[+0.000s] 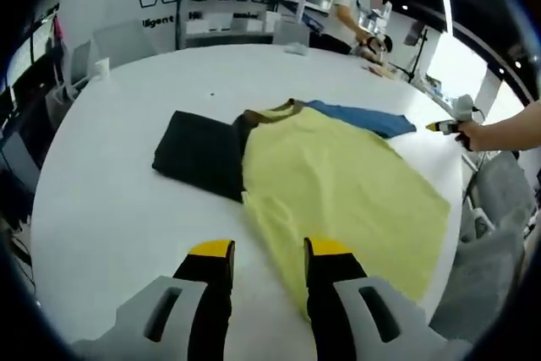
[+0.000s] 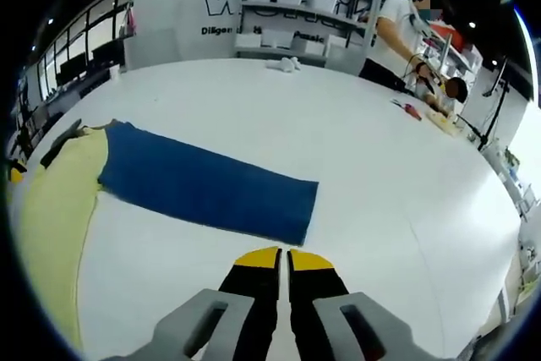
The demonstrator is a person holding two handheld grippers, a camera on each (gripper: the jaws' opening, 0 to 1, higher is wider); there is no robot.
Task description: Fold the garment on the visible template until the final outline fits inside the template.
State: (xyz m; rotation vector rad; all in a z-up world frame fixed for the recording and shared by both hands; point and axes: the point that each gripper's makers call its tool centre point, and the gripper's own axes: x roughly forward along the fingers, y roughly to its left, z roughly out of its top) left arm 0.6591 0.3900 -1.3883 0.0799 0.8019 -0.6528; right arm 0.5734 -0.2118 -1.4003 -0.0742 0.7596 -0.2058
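Garment (image 1: 338, 179) is yellow with a brown collar (image 1: 275, 112) and a blue sleeve (image 1: 363, 117), spread flat on my white table (image 1: 110, 209). From my left gripper (image 1: 269, 251) it lies just ahead and to the right, its near edge running under the tip of my right-hand jaw; the jaws stand apart with bare table between them, gripping nothing. Dark rectangular template (image 1: 199, 154) sits ahead-left of that gripper, its right edge tucked under the yellow fabric by the collar. The other gripper comes in far right, held in a hand (image 1: 467, 134) past the sleeve end.

My right gripper (image 2: 282, 255) has its yellow tips pressed nearly together, only a thin slit between, nothing clamped. The blue sleeve (image 2: 207, 183) stretches straight ahead of it and off to the left, close beyond the tips but not touching them; the yellow body (image 2: 55, 209) is far left. Shelves with bins (image 2: 292, 6) stand behind the table.
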